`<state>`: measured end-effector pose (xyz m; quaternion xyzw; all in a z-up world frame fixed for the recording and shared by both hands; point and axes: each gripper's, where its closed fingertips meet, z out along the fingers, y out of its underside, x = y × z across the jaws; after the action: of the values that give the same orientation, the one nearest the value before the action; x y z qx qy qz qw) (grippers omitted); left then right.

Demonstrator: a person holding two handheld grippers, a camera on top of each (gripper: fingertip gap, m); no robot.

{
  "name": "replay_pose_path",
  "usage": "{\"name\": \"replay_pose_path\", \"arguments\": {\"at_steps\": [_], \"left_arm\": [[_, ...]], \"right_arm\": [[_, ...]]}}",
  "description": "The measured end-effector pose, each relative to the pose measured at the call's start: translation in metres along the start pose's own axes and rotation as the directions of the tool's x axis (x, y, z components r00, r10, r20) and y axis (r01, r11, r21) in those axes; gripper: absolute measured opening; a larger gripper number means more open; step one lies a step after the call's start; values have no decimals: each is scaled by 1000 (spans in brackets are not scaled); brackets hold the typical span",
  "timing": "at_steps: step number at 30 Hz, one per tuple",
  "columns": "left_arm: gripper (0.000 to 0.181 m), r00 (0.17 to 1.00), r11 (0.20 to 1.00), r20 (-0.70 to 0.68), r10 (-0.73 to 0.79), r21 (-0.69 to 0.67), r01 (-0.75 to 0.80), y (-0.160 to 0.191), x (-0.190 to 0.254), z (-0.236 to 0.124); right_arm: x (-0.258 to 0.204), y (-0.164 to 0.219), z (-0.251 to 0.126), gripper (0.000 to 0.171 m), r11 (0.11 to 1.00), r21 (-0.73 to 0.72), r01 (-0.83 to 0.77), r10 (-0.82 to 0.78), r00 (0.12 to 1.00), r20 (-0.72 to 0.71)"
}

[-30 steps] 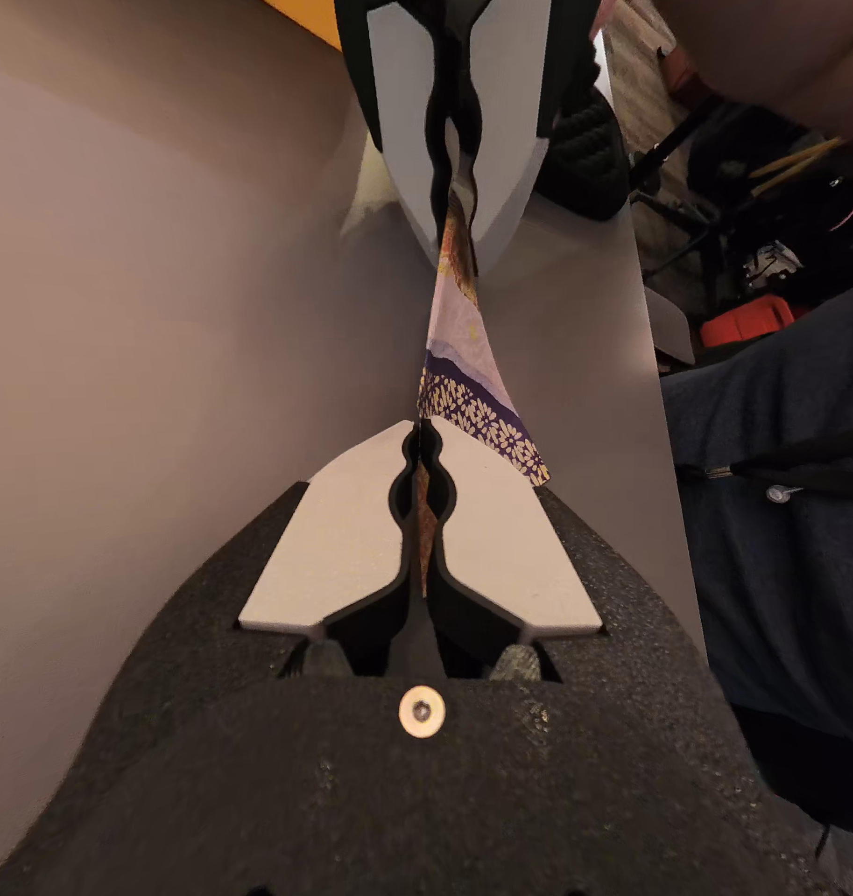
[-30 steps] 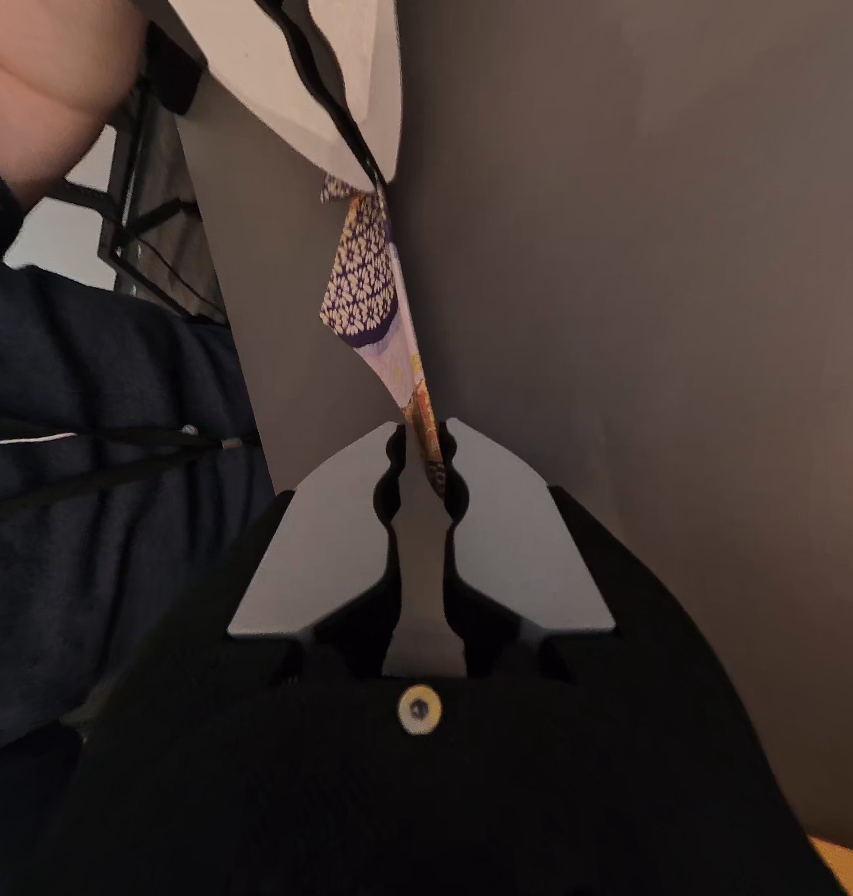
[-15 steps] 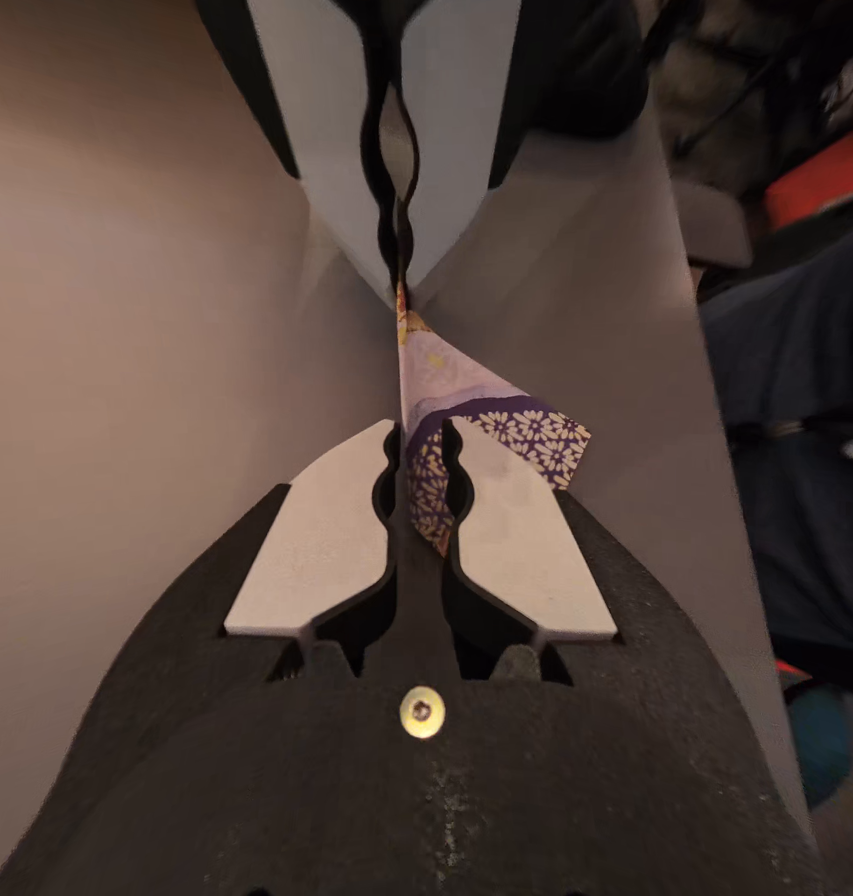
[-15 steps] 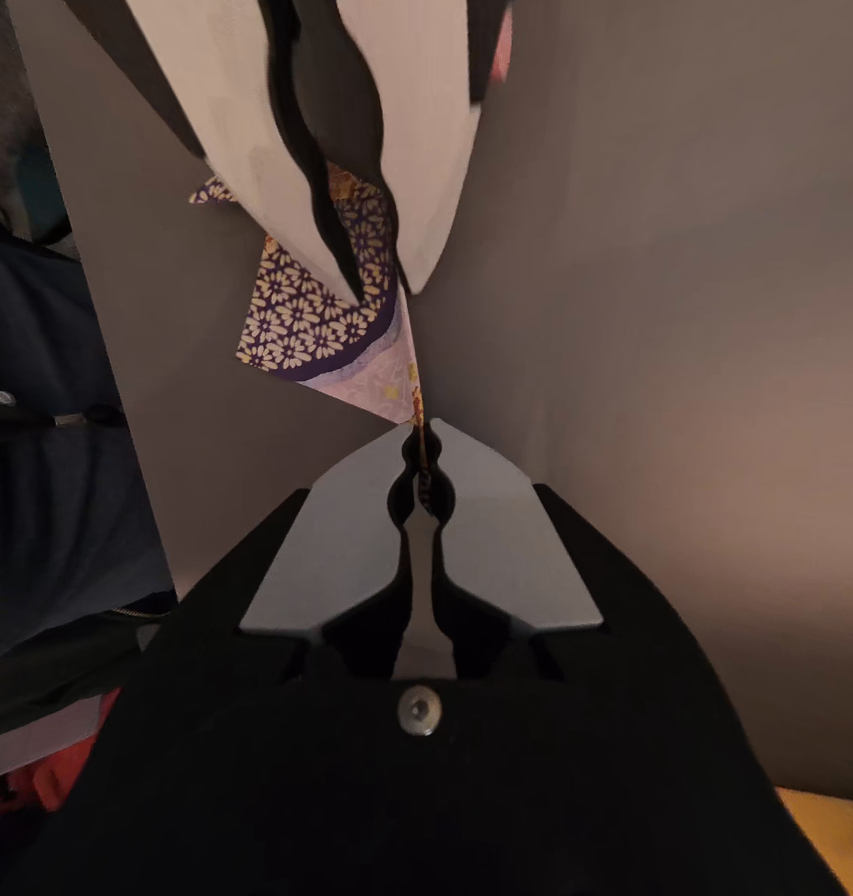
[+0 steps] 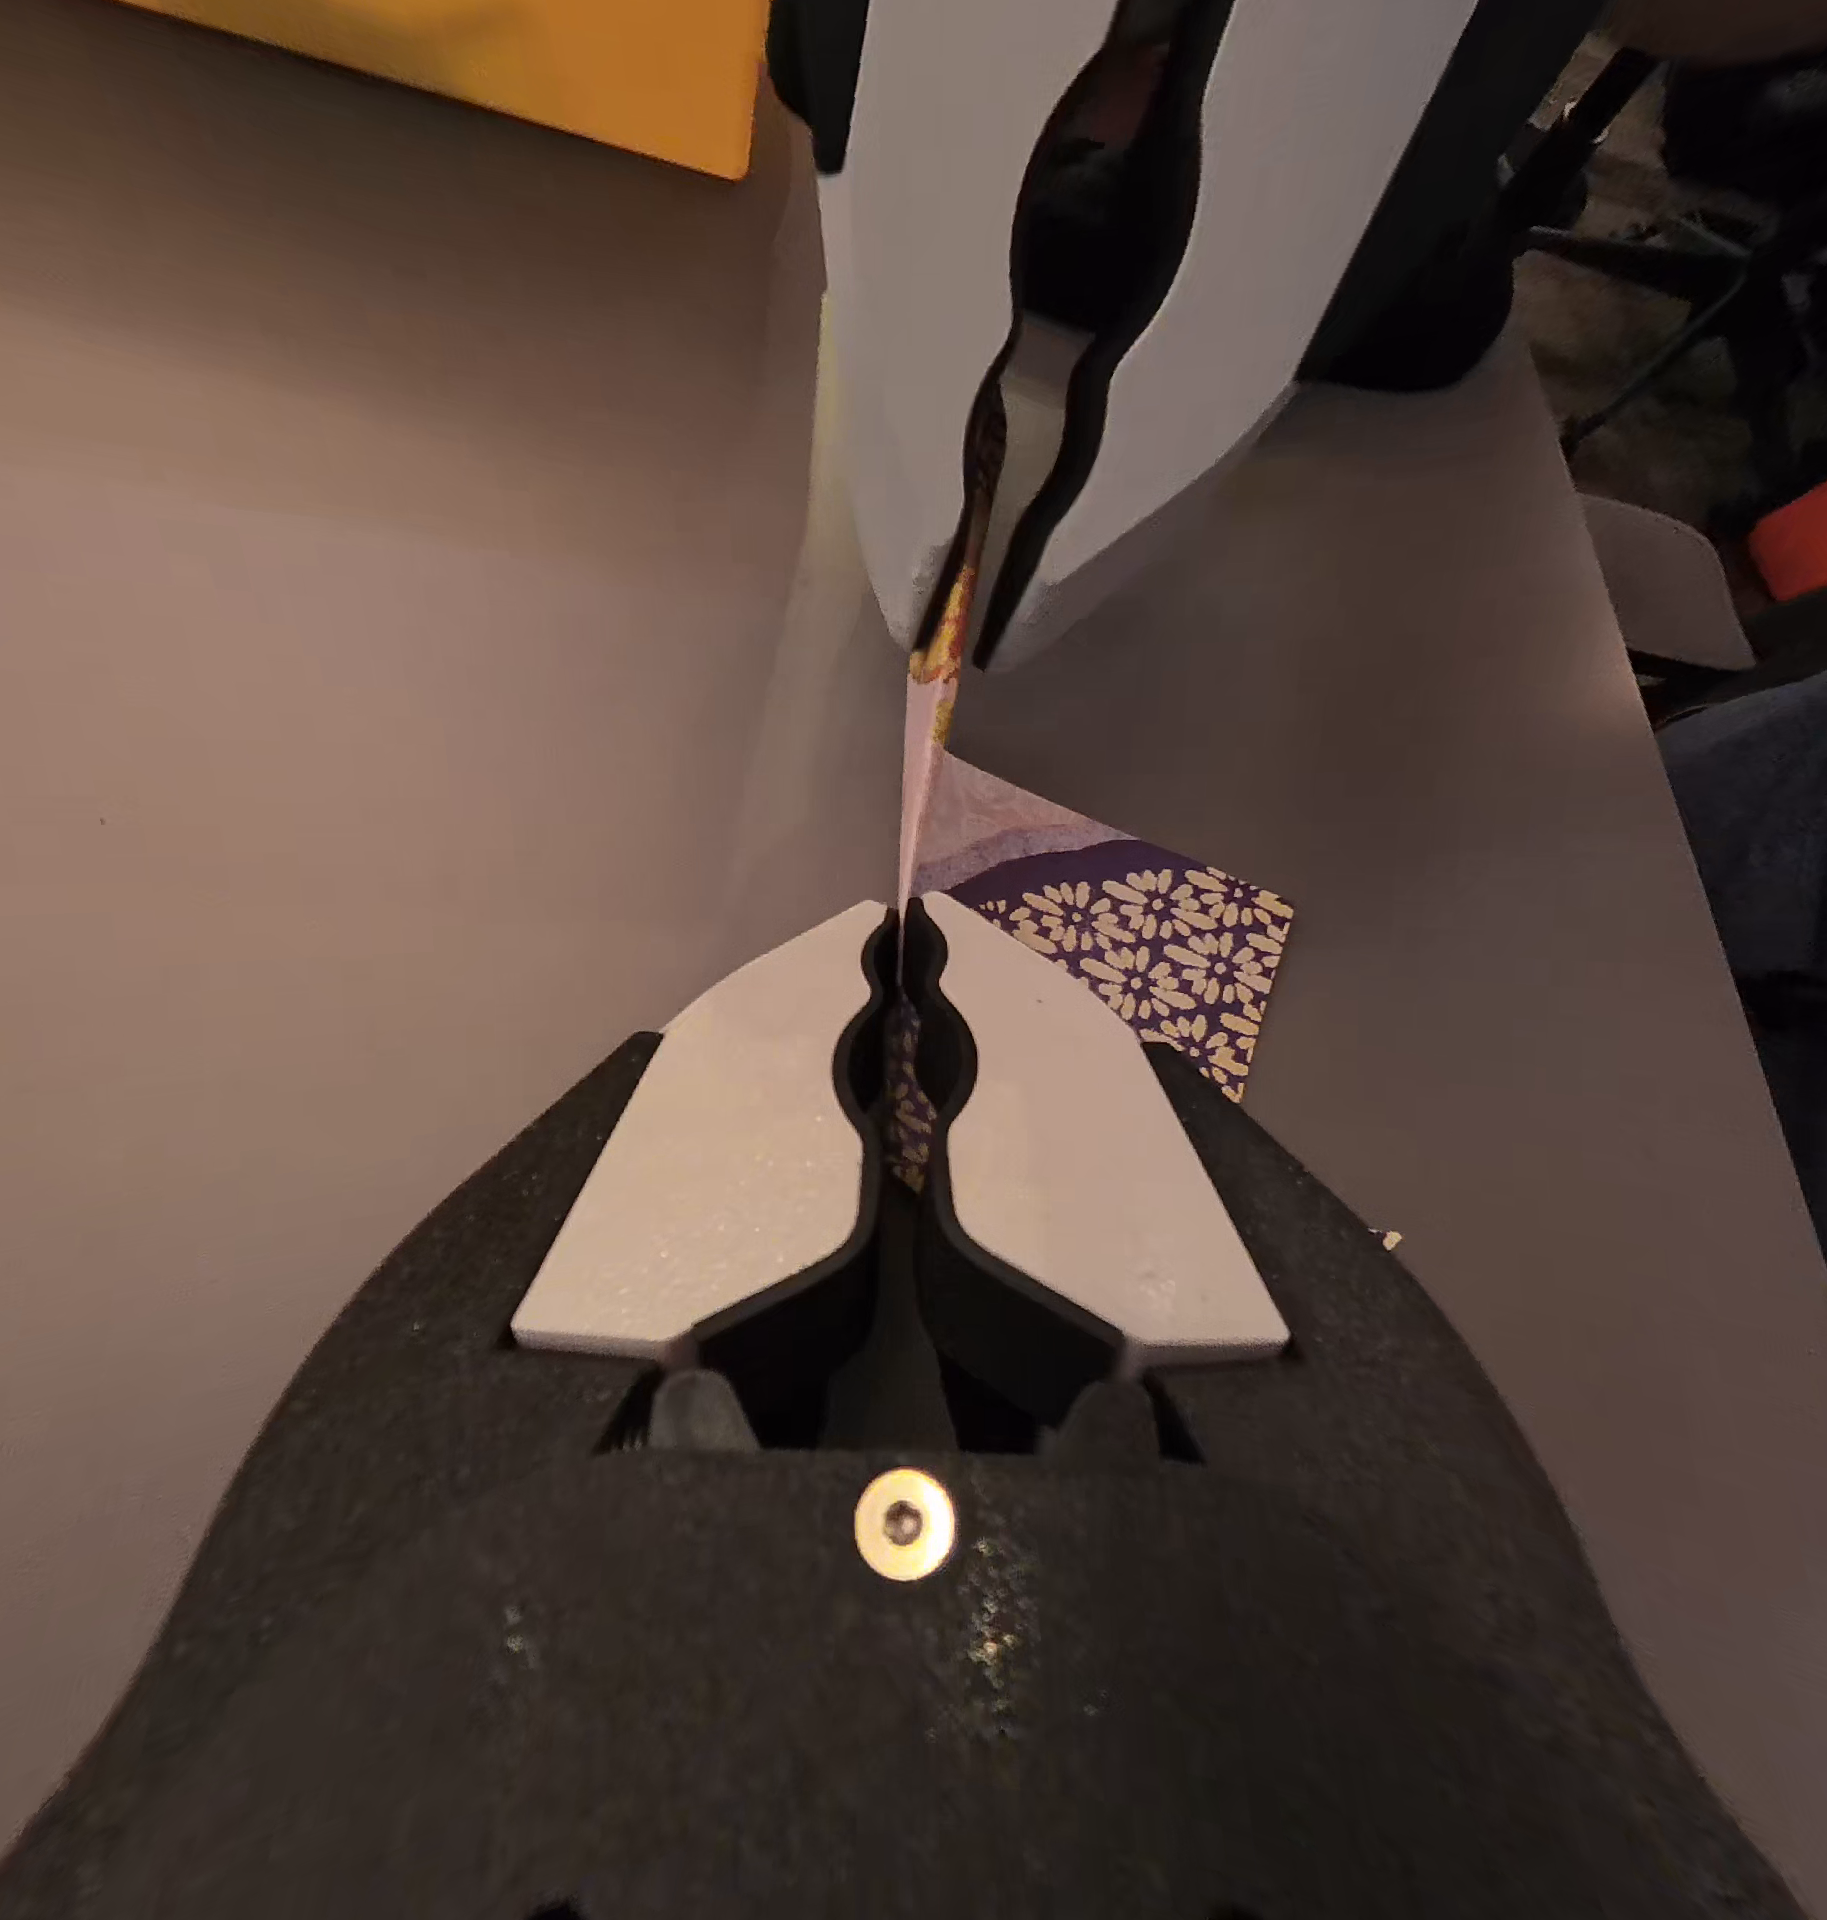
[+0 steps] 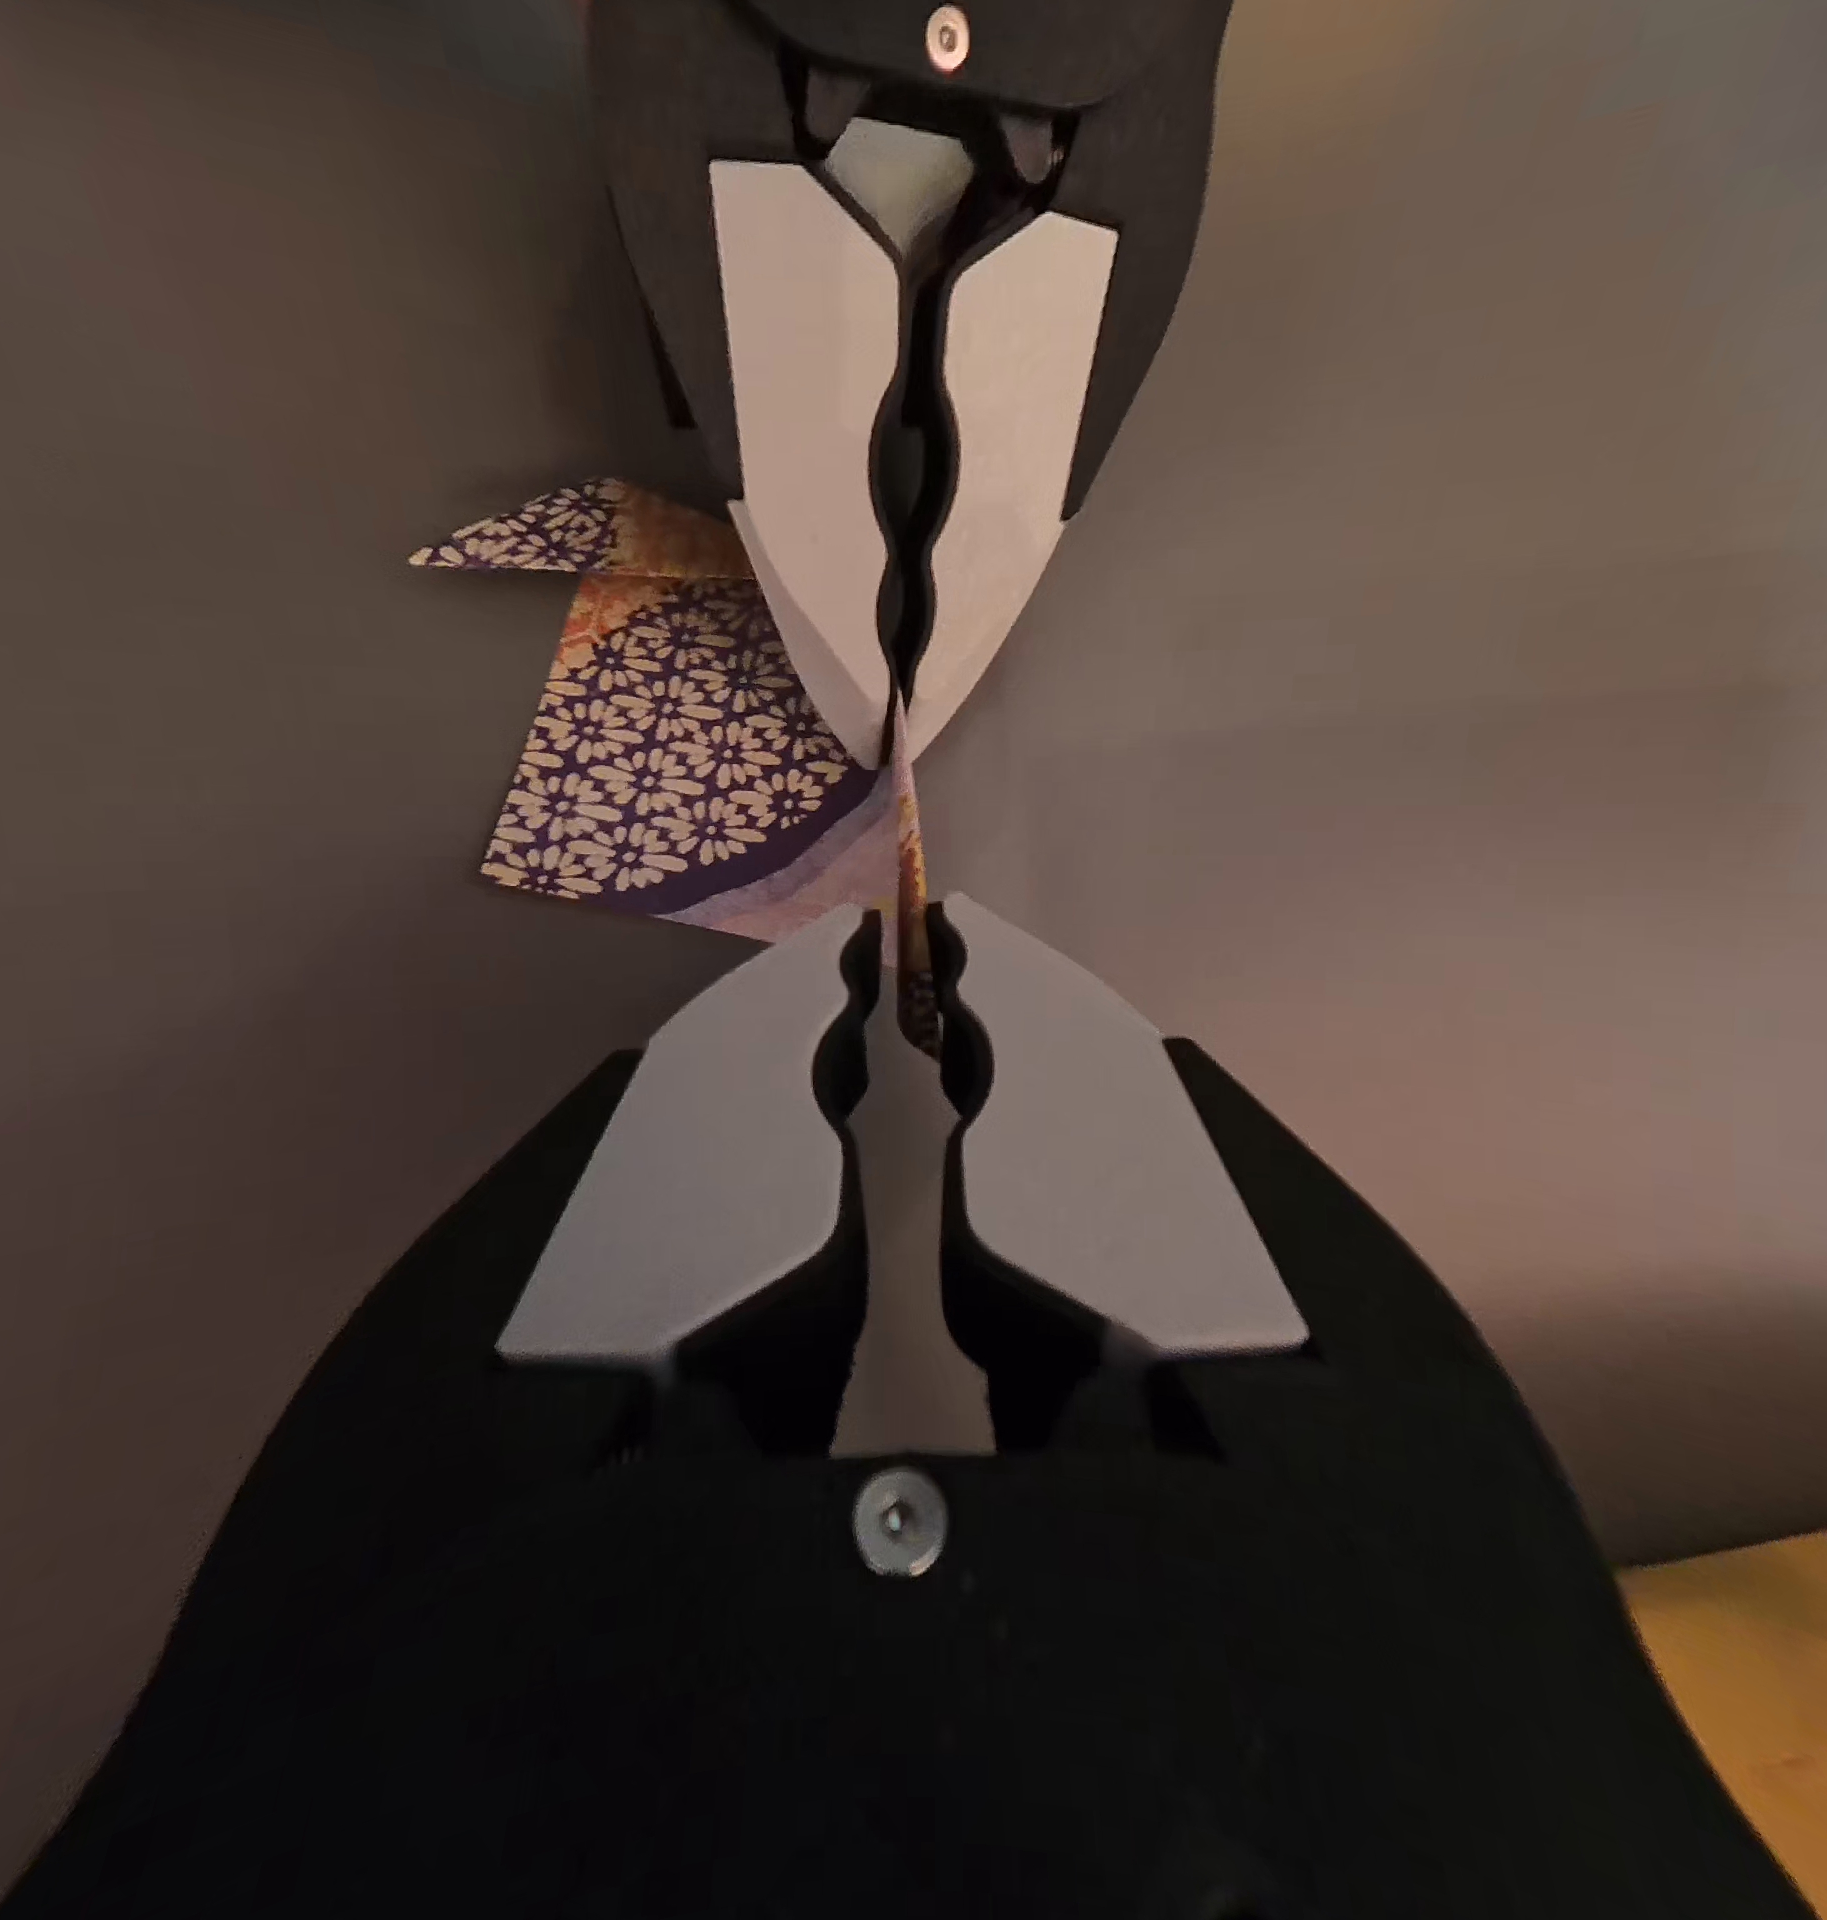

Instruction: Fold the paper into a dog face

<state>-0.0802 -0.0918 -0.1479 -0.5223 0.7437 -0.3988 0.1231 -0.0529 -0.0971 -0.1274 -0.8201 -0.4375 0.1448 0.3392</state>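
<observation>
While both grippers face each other tip to tip over the table [image 5: 369, 727], the paper [image 5: 1148, 945] hangs between them.
Left gripper [image 5: 901, 914]: tips pressed together on the near end of the paper — a strip of the flowered print shows in the hollow between its fingers [image 5: 743, 1143]. In the right wrist view the same gripper [image 6: 896, 717] points down from the top, tips closed on the sheet.
Right gripper [image 6: 901, 920]: jaws narrow but not closed — a slim gap shows at the tips, and the paper edge runs into it, lying against the right finger [image 6: 1096, 1195]. In the left wrist view this gripper [image 5: 956, 649] comes in from above with the same small gap, the gold-printed end of the paper inside. Firm grip or loose contact: cannot tell.
Paper: folded, purple with pale flowers, lilac and gold near the fold; held on edge above the table, one flap [image 6: 670, 748] spreading out to the side, a smaller pointed flap [image 6: 535, 540] behind it.
Table: plain grey; a yellow sheet [image 5: 535, 73] lies at its far side.
Surroundings: a dark blue sleeve [image 5: 1782, 831] beyond the table edge.
</observation>
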Motion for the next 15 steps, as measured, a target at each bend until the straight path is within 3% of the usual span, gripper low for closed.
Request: {"name": "replay_pose_path", "arguments": {"at_steps": [5,9,15], "left_arm": [[0,999,999,19,-29,29,29,-3,-3,-1],[0,999,1000,34,-6,19,5,-2,-4,-1],[1,998,998,41,43,35,-45,-10,-4,-17]], "right_arm": [[-6,-5,-1,2,977,25,210,-206,971,-118],[-6,-3,2,2,898,-58,437,-436,860,-263],[-8,-10,4,2,843,-95,530,-530,784,-323]]}}
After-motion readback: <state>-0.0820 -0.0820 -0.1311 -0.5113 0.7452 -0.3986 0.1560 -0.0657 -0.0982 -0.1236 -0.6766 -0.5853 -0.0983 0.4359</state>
